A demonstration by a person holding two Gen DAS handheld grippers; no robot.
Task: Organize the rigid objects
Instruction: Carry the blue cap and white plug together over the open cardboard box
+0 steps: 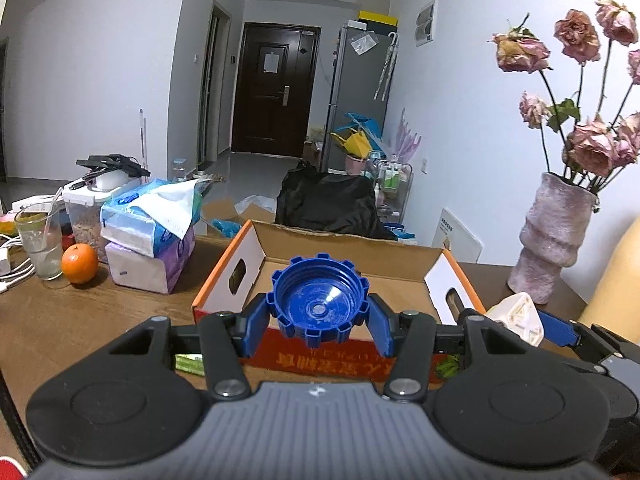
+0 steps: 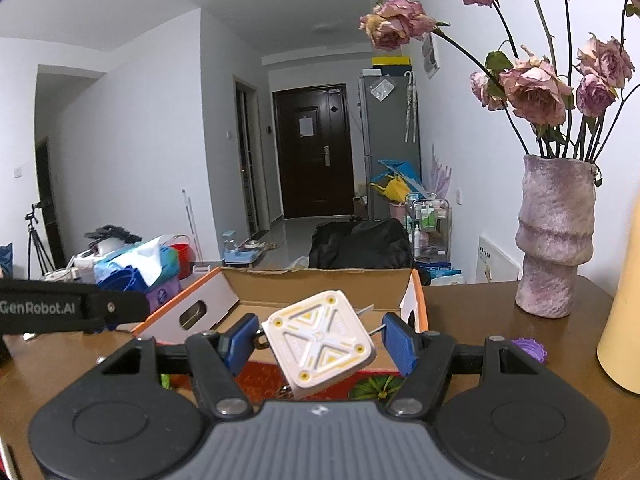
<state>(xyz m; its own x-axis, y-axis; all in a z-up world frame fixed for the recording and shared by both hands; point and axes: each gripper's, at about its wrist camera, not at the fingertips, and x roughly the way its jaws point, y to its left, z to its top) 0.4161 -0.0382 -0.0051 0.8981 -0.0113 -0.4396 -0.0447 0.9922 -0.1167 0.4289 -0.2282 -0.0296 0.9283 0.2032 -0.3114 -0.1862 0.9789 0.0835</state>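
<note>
Blue cap [image 1: 318,300], stiff and light, sits clamped by its ribbed rim in the left hand-held gripper [image 1: 318,322]; the right hand-held gripper [image 2: 320,344] grips a white charger [image 2: 322,346] by its edges.

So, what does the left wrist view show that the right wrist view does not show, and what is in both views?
Only the left wrist view: the left gripper shut on a blue cap, an orange and a glass on the table.

Only the right wrist view: a purple ridged piece on the table, a tripod at far left.

Both: the cardboard box, the vase of dried roses, and the white square adapter in the right gripper.
</note>
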